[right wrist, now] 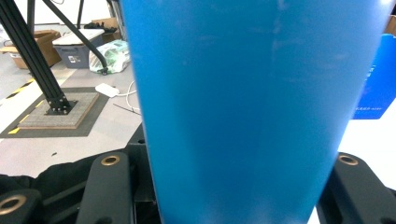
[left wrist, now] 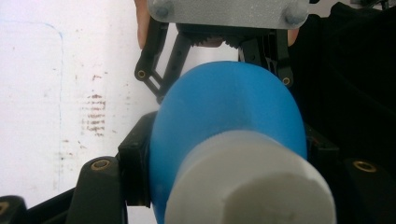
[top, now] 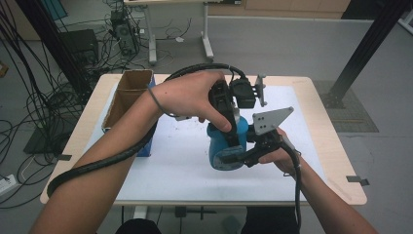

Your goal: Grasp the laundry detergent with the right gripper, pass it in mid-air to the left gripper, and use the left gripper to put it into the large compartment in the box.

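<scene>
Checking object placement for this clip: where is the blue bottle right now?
In the high view the blue bottle sits mid-table on the white mat, clamped between the left gripper and right gripper, right of the cardboard box.

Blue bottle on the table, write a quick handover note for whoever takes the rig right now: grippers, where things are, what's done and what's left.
Left gripper: comes in from above, jaws shut around the white cap end of the blue bottle.
Right gripper: comes in from the side, jaws shut on the bottle's body.
Bottle: held between both grippers over the white mat, middle of the table. An open cardboard box stands at the mat's left edge.
Done: both grips are set.
Left: the cap looks still on, so probably unscrewing it, with the right gripper holding the body steady. Whether it has loosened can't be told.
</scene>
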`<state>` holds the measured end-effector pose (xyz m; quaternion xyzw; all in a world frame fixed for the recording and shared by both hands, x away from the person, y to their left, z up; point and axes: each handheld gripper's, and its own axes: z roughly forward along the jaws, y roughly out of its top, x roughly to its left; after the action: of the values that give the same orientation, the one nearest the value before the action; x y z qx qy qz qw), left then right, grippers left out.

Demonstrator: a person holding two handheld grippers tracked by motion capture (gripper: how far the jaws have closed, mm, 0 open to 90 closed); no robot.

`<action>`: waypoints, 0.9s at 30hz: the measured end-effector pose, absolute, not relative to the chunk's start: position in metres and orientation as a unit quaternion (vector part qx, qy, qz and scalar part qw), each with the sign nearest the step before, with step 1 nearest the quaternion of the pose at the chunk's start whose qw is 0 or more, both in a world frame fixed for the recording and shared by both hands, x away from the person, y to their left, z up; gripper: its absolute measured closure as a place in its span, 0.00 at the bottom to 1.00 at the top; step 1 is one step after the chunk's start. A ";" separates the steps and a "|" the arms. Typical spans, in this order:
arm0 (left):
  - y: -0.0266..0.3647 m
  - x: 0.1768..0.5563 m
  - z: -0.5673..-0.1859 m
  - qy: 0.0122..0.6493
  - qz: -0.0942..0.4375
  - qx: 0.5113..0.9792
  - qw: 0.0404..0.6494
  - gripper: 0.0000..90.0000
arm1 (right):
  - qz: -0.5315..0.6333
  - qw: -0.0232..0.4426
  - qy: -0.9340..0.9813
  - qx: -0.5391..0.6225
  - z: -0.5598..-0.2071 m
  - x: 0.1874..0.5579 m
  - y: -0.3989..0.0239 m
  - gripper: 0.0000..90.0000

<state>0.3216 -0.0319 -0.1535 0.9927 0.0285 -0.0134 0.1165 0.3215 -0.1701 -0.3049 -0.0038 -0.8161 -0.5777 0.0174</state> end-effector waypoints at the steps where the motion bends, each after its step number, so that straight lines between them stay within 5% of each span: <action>1: -0.032 0.321 -0.154 0.028 -0.013 0.993 0.116 0.41 | -0.578 0.017 -0.816 -0.004 -0.305 0.322 -0.170 0.48; 27: -0.032 0.321 -0.153 0.030 -0.010 0.993 0.117 0.41 | -0.579 0.017 -0.815 -0.004 -0.304 0.321 -0.170 0.48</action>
<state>0.3206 -0.0319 -0.1525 0.9927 0.0296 -0.0100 0.1166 0.3214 -0.1698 -0.3042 -0.0038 -0.8151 -0.5791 0.0170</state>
